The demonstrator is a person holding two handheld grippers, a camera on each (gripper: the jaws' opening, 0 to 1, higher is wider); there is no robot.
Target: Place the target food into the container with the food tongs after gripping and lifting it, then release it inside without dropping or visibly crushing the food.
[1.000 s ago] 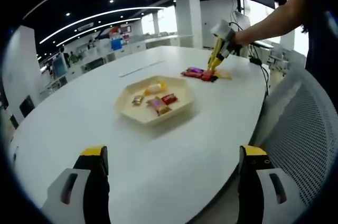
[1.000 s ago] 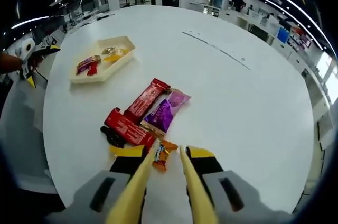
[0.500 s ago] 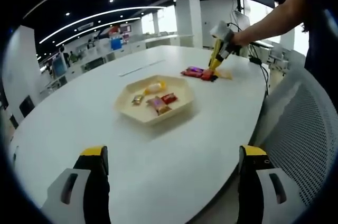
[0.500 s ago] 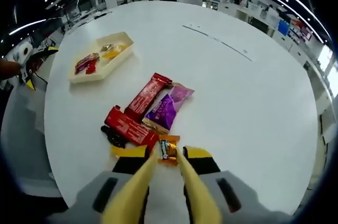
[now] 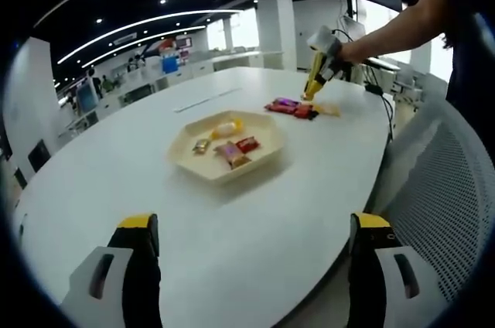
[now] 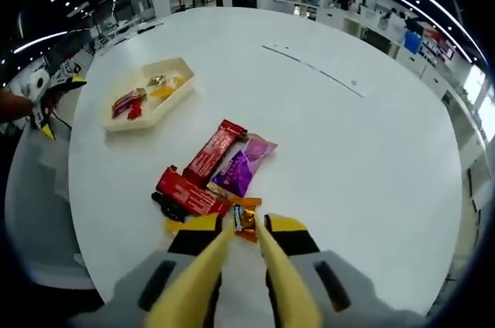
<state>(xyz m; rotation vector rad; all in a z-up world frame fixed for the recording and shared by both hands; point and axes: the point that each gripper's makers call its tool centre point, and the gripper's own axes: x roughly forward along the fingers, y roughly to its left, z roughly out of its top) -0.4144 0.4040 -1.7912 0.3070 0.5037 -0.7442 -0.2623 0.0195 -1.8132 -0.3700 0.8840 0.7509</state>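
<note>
My right gripper (image 6: 240, 225) is shut on yellow food tongs (image 6: 203, 274). The tong tips pinch a small orange wrapped candy (image 6: 244, 218), held just above the white table (image 6: 348, 150). Below it lie a red bar (image 6: 212, 148), a purple packet (image 6: 241, 165), a second red packet (image 6: 189, 193) and a dark piece (image 6: 166, 206). The cream tray (image 6: 172, 100) with several snacks sits far to the left. In the left gripper view the tray (image 5: 224, 175) is mid-table, the right gripper (image 5: 317, 80) hovers over the snack pile (image 5: 292, 107), and my left gripper (image 5: 255, 266) stands wide open near the table edge.
A grey mesh chair (image 5: 441, 189) stands at the right of the table. A person's arm (image 5: 387, 34) holds the right gripper. The left gripper (image 6: 46, 84) shows at the far left off the table edge. Desks and pillars fill the background.
The tongs closed on the orange candy and lifted it off the table; the right gripper rose above the snack pile. The left gripper stayed put.
</note>
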